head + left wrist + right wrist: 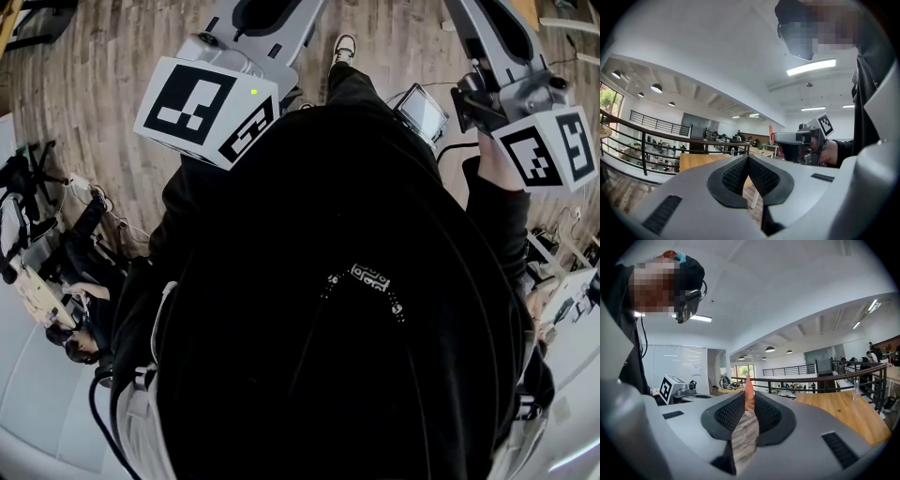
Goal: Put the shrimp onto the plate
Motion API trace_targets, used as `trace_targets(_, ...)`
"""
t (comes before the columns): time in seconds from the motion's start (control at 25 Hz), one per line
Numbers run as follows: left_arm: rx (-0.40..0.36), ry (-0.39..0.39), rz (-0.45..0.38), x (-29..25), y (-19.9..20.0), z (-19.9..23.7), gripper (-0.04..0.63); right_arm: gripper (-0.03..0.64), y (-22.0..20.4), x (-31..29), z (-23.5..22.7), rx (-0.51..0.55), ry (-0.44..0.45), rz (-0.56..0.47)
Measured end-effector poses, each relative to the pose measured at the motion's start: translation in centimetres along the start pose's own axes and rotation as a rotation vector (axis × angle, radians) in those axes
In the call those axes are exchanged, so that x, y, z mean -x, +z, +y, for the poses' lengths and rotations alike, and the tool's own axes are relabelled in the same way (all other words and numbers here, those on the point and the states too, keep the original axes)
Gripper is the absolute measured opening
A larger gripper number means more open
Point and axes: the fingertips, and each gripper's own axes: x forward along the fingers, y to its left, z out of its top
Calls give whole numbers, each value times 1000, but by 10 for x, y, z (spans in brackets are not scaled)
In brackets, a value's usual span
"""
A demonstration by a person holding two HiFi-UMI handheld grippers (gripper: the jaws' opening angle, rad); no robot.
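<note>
**Item 1.** Right gripper (pixel 748 403): clenched on the shrimp (pixel 749 391). We see the shrimp as an orange sliver pinched upright between the pad tips, with a narrow slit showing between the jaws below it.

**Item 2.** Left gripper (pixel 747 160): clenched, pads meeting at the tip, nothing between them.

**Count.** We log two grippers, two marker cubes (left (pixel 206 111), right (pixel 548 148)) and one shrimp.

**Pose.** Both grippers are raised side by side ahead of the person's black torso (pixel 337 319), noses pointing away from it. The right hand (pixel 830 152) wraps the right gripper's handle.

**Beyond the jaws.** Wooden floor (pixel 94 56) lies beneath; farther off is a dark railing (pixel 811 378).
</note>
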Motion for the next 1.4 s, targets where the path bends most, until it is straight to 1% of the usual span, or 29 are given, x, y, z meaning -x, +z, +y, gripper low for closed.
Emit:
trace_targets(0.12, -6, 16, -2, -15, 5, 16, -3, 75, 5, -17, -17, 3, 11, -4)
trace_targets(0.28, 0, 16, 9, -36, 6, 32, -3, 75, 9, -35, -36, 8, 21, -1)
trace_targets(0.52, 14, 16, 28, -82, 4, 56, -3, 75, 0, -60, -86, -39, 32, 10)
trace_targets(0.6, 16, 26, 31, -96, 7, 66, -3, 75, 1, -68, -102, -47, 42, 10)
trace_targets(0.72, 23, 46, 31, -120, 10, 84, -2, 75, 8, -89, -124, -29, 64, 27)
trace_targets(0.96, 14, 87, 34, -165, 23, 113, -3, 75, 12, -118, -174, -60, 107, 25)
trace_targets(1.12, 16, 110, 49, -190, 20, 127, -2, 75, 14, -137, -200, -54, 139, 35)
trace_targets(1.4, 22, 135, 68, -226, 19, 149, -2, 75, 2, -155, -241, -103, 169, 28)
